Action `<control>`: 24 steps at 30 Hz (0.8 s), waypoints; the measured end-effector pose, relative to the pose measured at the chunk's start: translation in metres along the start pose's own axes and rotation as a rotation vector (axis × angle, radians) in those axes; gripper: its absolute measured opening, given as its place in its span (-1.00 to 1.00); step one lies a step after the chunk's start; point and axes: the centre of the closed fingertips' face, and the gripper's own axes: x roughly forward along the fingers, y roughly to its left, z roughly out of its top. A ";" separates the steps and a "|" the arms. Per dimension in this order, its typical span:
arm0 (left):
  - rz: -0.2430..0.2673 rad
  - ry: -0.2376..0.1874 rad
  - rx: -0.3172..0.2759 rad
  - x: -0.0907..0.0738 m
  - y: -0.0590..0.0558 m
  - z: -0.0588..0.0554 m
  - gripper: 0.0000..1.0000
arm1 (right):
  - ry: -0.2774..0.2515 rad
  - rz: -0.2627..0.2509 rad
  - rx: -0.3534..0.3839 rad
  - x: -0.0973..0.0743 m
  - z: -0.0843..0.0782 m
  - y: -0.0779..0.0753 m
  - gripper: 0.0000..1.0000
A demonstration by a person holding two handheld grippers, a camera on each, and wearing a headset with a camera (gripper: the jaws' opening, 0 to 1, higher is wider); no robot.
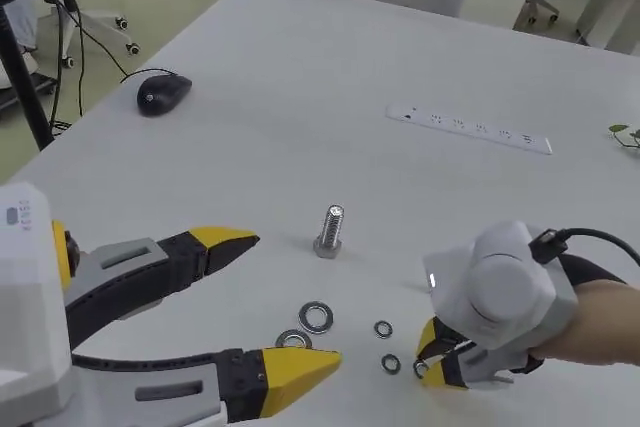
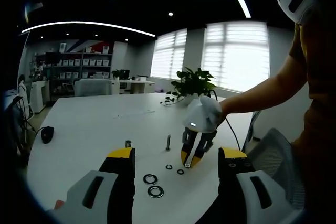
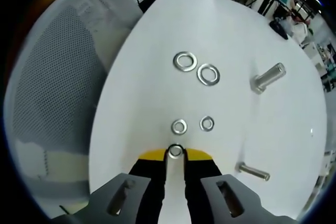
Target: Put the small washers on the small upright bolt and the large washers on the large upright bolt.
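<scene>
**Now the right gripper pinches one small washer, low over the table**

The right gripper [image 1: 432,355] has its jaws drawn nearly together, clamped on a small washer [image 3: 176,151] at the very ends of its yellow tips. It sits just above the white table [image 1: 300,97]. Gripping only the ring's edge likely keeps the hole free to slip over a bolt.

Just ahead of those tips lie a second small washer [image 3: 179,127] and a third small washer [image 3: 207,124], flat on the table. Farther ahead of the same gripper lie two large washers [image 3: 185,61], side by side.

The small bolt [image 3: 253,171], a thin upright shaft, stands near the right gripper, off to one side of its jaws. It is probably the held washer's target. The large bolt [image 1: 330,232] stands farther ahead, beyond the loose washers. Neither bolt appears to carry a washer yet.

The left gripper [image 1: 275,301] holds nothing, and its jaws are spread wide. The large washers lie just off its tips, so it seems placed to take those.
</scene>
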 end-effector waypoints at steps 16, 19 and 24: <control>-0.067 0.039 0.063 0.018 -0.008 0.000 0.27 | -0.056 -0.141 0.115 -0.068 -0.017 -0.056 -0.76; -0.080 0.069 0.075 0.020 -0.010 -0.006 0.26 | -0.065 -0.164 0.133 -0.073 -0.019 -0.068 -0.76; -0.100 0.104 0.092 0.025 -0.011 -0.014 0.26 | -0.056 -0.173 0.151 -0.072 -0.022 -0.081 -0.76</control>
